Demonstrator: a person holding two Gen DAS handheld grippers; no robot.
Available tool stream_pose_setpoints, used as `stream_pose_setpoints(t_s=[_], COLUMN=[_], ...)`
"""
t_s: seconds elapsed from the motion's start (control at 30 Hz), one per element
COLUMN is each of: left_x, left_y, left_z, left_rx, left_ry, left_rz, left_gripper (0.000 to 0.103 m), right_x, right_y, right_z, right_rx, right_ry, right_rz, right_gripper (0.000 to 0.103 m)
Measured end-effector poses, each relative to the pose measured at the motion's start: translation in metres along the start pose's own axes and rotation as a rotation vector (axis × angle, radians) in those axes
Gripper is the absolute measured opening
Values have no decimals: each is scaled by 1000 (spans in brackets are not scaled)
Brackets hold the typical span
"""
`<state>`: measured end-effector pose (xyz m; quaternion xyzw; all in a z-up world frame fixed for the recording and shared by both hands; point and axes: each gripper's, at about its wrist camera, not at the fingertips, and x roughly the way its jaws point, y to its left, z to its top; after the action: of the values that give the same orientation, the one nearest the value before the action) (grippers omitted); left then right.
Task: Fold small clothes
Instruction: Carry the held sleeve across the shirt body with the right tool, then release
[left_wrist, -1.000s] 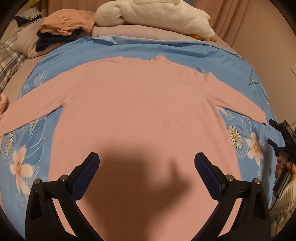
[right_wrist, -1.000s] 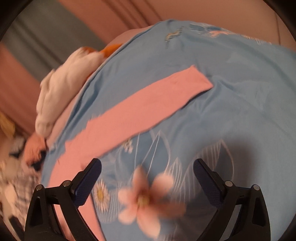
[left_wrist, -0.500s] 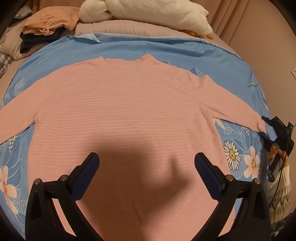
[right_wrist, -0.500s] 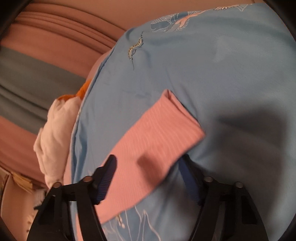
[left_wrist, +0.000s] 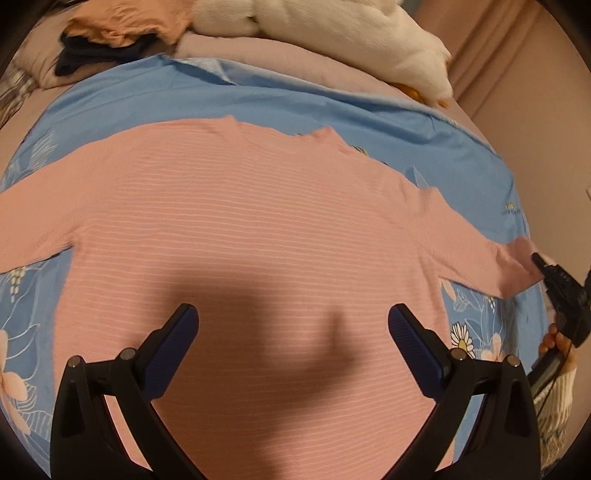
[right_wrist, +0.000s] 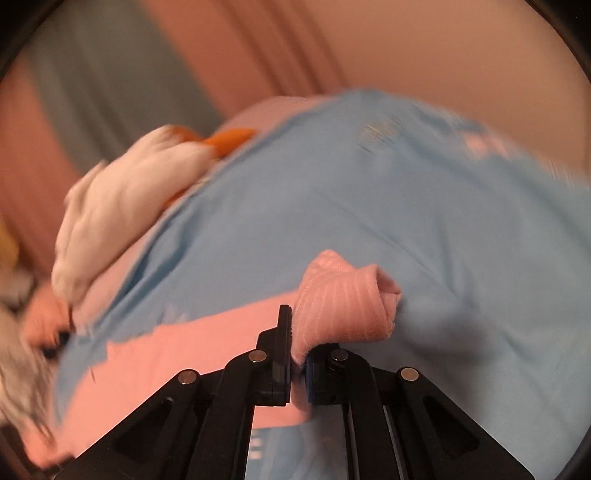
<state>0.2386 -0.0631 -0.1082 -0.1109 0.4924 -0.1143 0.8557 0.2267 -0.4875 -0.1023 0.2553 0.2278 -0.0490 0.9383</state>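
A pink striped long-sleeved top (left_wrist: 251, 236) lies spread flat on a blue floral sheet (left_wrist: 295, 99), neck toward the far side. My left gripper (left_wrist: 293, 325) is open and empty, hovering over the top's lower body. My right gripper (right_wrist: 299, 354) is shut on the cuff of the top's right sleeve (right_wrist: 343, 306), which bunches up above the jaws. In the left wrist view the right gripper (left_wrist: 554, 277) shows at the far right, at the end of that sleeve (left_wrist: 480, 258).
A white plush toy (left_wrist: 332, 33) lies along the head of the bed, also seen in the right wrist view (right_wrist: 122, 206). A pile of folded clothes (left_wrist: 122, 26) sits at the back left. Pink curtains and a wall stand behind the bed.
My right gripper closed on the sleeve cuff and lifted it, so the cuff now bunches. My left gripper stayed open and shifted a little over the top's body.
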Motion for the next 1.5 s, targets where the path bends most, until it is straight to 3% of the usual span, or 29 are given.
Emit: stream_pose_setpoints(t_s=[0.2, 0.4, 0.6, 0.8, 1.03, 1.1, 1.17, 1.23, 1.33, 1.43, 1.5], left_x=[-26, -54, -70, -81, -75, -73, -71, -65, -53, -34, -23], left_y=[38, 88, 139, 175, 188, 187, 185, 180, 170, 157, 152], left_z=[2, 0, -5, -13, -9, -6, 0, 7, 19, 33, 39], left_rx=[-68, -153, -255, -310, -338, -339, -339, -340, -333, -318, -311], left_ry=[-34, -77, -98, -112, -108, -112, -119, -114, -101, -72, -54], left_rz=[22, 46, 66, 84, 70, 51, 24, -21, -106, -169, -196], left_gripper=[102, 102, 102, 102, 102, 102, 102, 102, 102, 97, 88], right_x=[-15, -19, 7, 37, 59, 59, 63, 58, 46, 41, 36], right_y=[99, 224, 338, 404, 427, 428, 423, 413, 390, 359, 342], right_z=[7, -12, -87, -175, -232, -238, -235, -228, -208, -184, -174], right_rx=[-234, -491, -789, -975, -1071, -1073, -1028, -952, -842, -695, -641], right_ry=[-7, -1, 62, 140, 212, 233, 355, 435, 439, 446, 439], right_rz=[100, 213, 263, 274, 281, 298, 385, 519, 607, 632, 616], right_gripper=[7, 7, 7, 7, 7, 14, 41, 44, 47, 51, 51])
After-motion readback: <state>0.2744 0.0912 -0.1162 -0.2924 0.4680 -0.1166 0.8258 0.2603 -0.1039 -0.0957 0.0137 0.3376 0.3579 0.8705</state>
